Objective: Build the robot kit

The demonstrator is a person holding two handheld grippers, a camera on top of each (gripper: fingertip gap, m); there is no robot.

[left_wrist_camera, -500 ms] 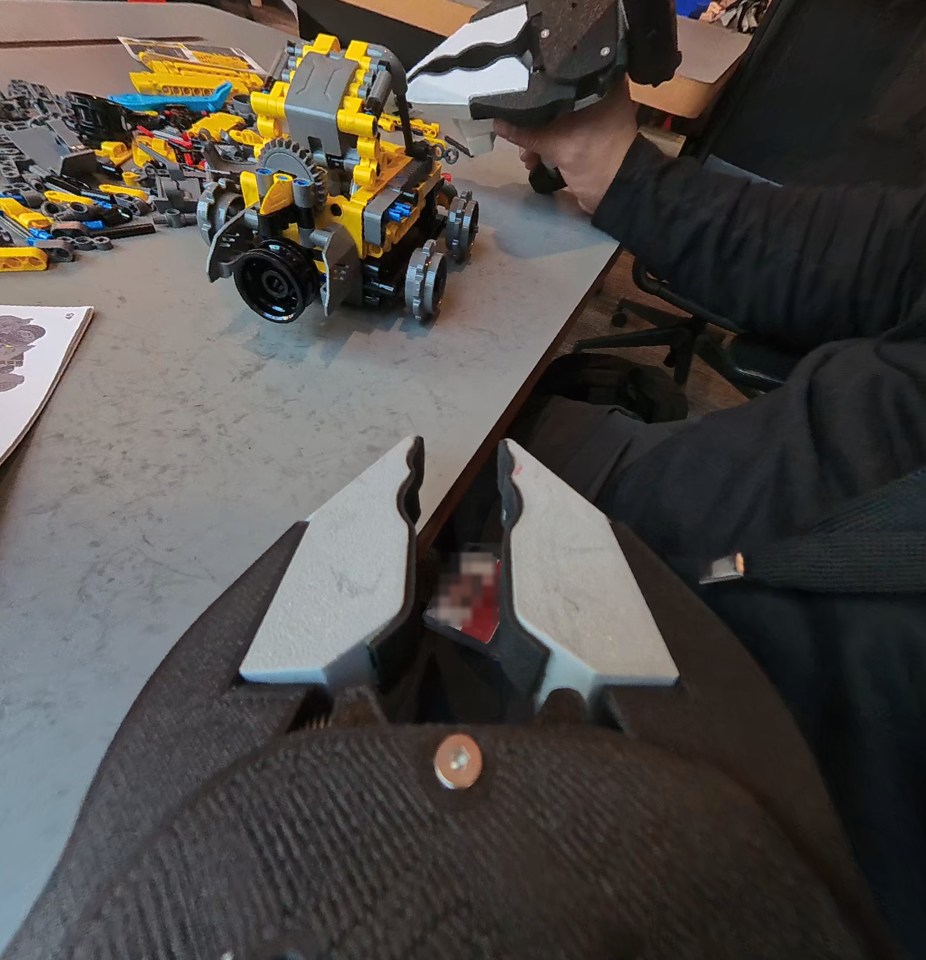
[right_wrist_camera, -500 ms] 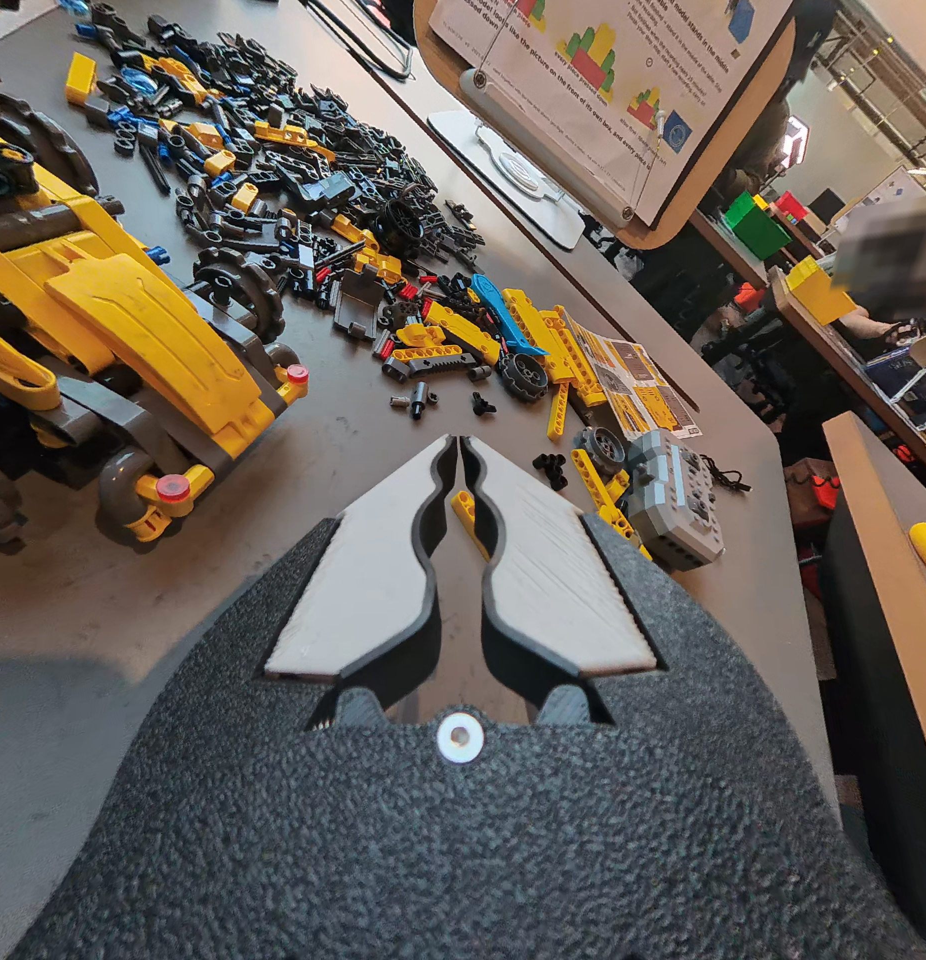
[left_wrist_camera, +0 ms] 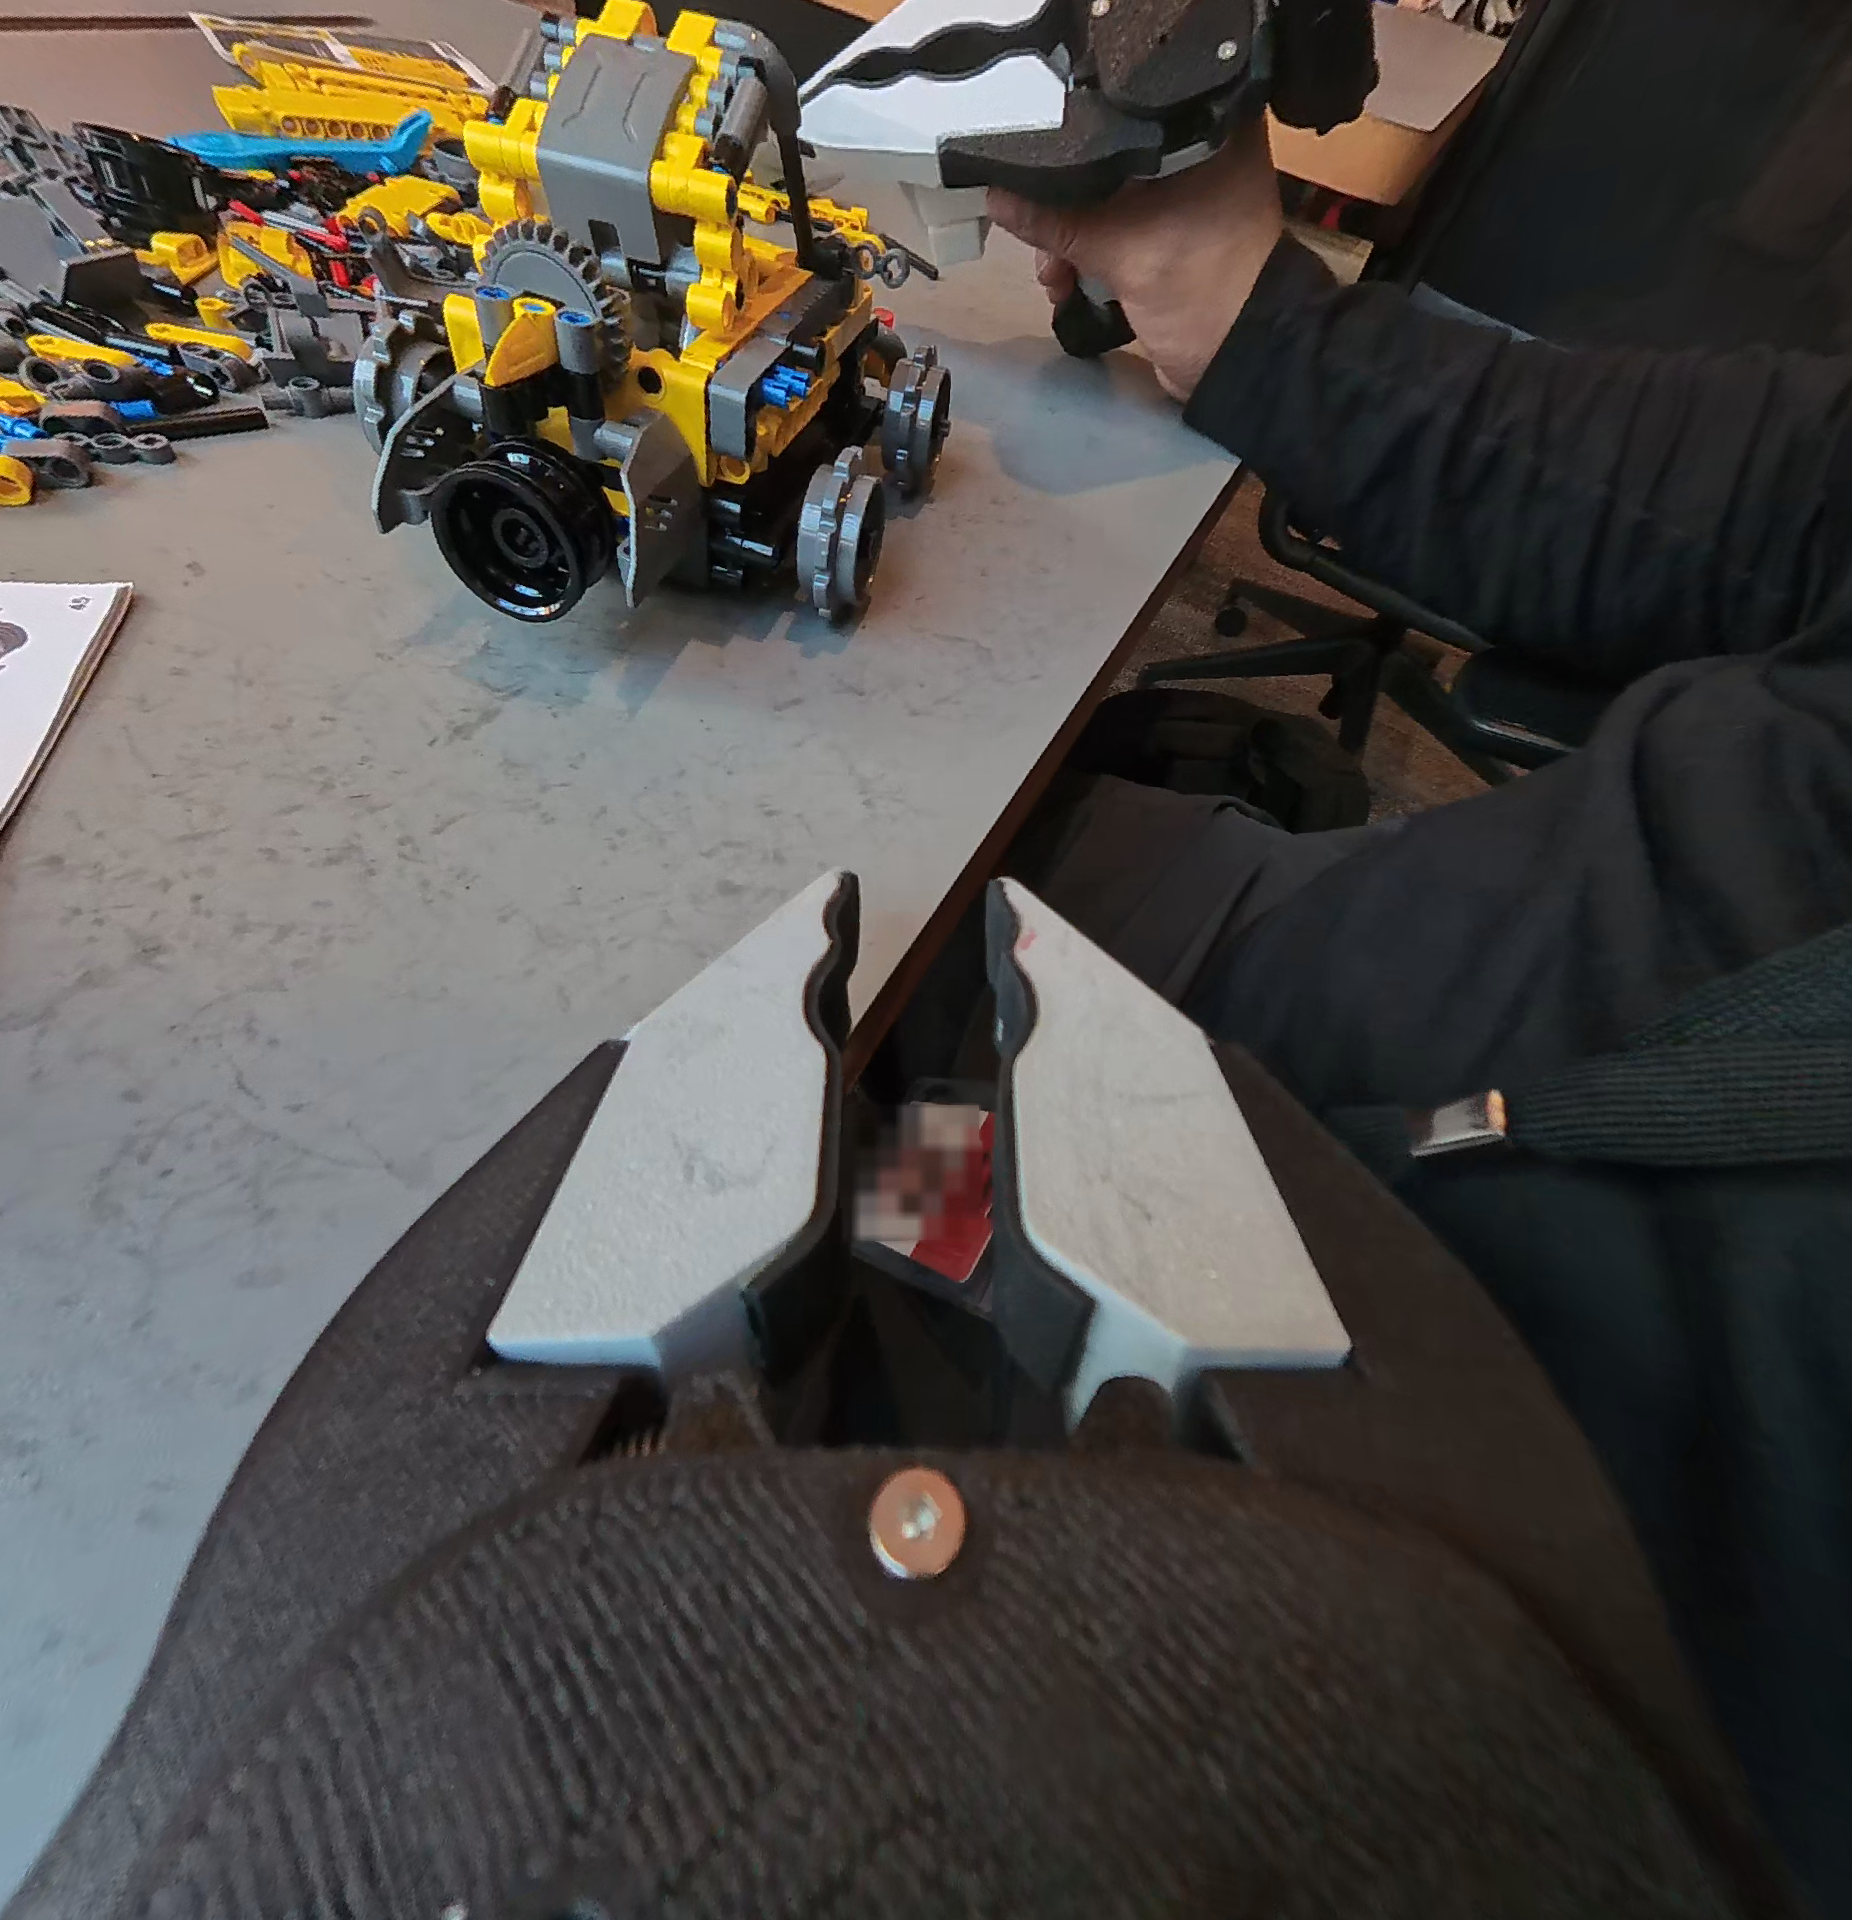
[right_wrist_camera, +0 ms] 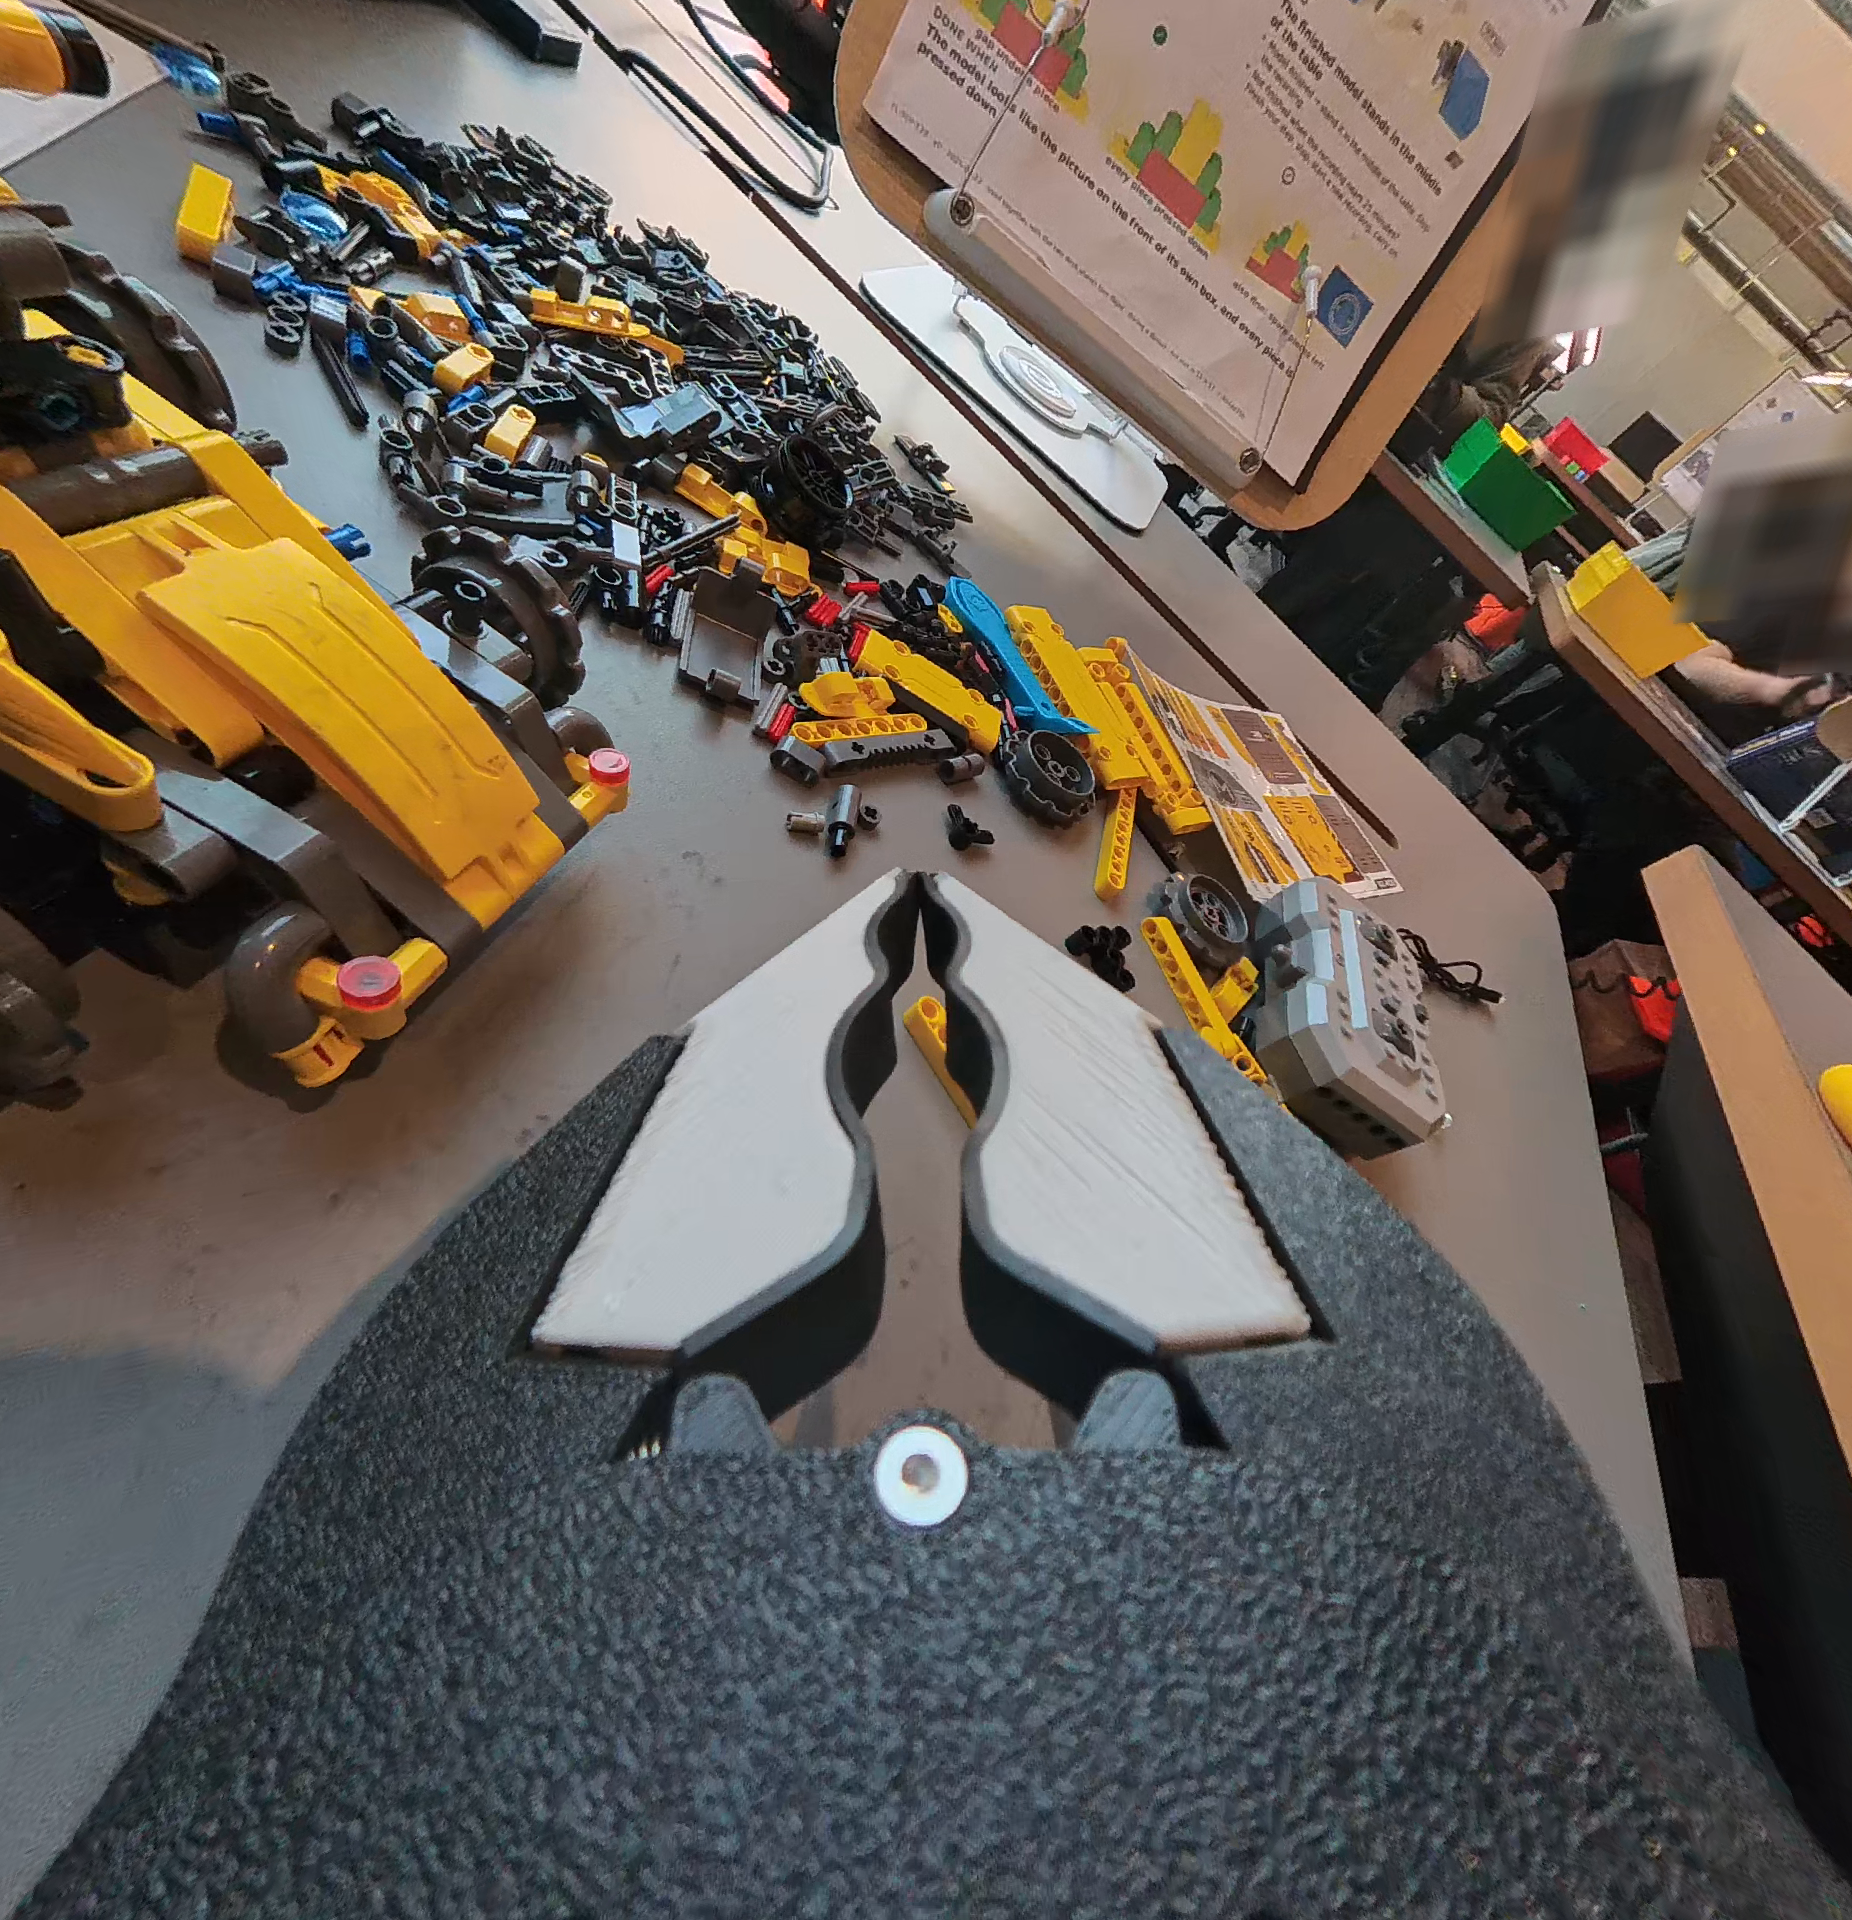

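Right gripper [right_wrist_camera: 917,883] closed, empty, above bench [right_wrist_camera: 693,894] | left gripper [left_wrist_camera: 922,894] parted, empty, at bench edge | yellow vehicle model [left_wrist_camera: 641,343] part-built | loose parts [right_wrist_camera: 610,416] remained

Printed writing is borne by the instruction board [right_wrist_camera: 1192,197] at one o'clock, a sticker sheet [right_wrist_camera: 1265,790] at three o'clock on the surface [right_wrist_camera: 693,883], and a booklet [left_wrist_camera: 28,696] at nine o'clock.
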